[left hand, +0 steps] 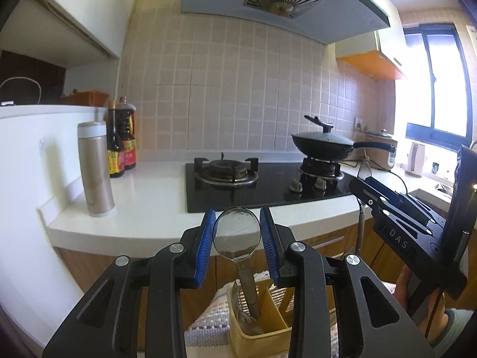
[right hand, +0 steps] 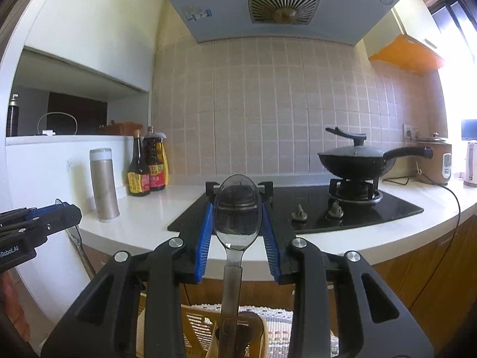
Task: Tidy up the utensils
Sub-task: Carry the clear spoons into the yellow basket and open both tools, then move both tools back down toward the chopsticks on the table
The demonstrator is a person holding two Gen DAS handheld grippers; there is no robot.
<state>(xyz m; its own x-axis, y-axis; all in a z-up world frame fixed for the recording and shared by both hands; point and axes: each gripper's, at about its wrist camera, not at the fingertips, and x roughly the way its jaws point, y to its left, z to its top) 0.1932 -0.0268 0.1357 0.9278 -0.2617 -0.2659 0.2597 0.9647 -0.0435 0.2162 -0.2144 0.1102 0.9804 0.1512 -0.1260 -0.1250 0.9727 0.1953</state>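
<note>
Holding 1 clear spoon (left hand: 237,232) bowl-up, the left gripper (left hand: 237,235) hangs over a yellow holder (left hand: 262,322); the right gripper (right hand: 237,226) grips another spoon (right hand: 237,211). Both spoons look light, stiff, slippery; pinching the thin handle seems safer.

Left gripper (left hand: 237,232) was level, facing forward, blue pads (left hand: 205,246) closed against a spoon bowl (left hand: 237,232). Right gripper (right hand: 237,223) was in the same pose, pads (right hand: 205,238) clamped on a second spoon (right hand: 237,208). Both were side by side, close together.
</note>
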